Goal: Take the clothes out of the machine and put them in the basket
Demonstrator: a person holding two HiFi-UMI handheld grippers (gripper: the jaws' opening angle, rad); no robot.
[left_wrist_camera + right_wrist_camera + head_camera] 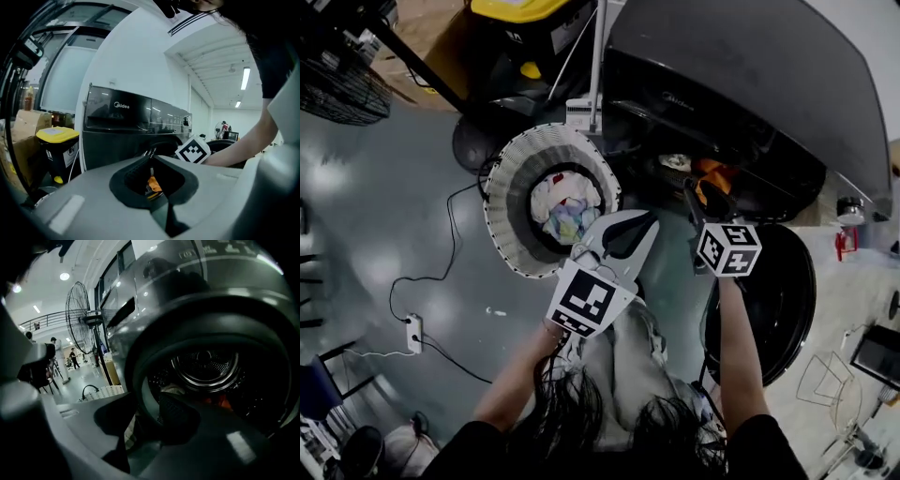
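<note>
The dark grey washing machine (750,84) stands with its round door (778,300) swung open. Orange cloth (712,173) and a pale piece (675,161) lie in the drum (208,366). The white round basket (511,169) sits on the floor left of the opening and holds light-coloured clothes (565,206). My right gripper (698,192) is at the drum's mouth with its jaws apart and nothing between them (145,420). My left gripper (642,225) hangs between basket and machine, open and empty (152,180); orange cloth (153,183) shows through its gap.
A yellow-lidded black bin (525,9) stands left of the machine. A pedestal fan (79,317) is beyond the basket. A power strip (414,330) and its black cable lie on the grey floor to the left. People stand far off in the right gripper view.
</note>
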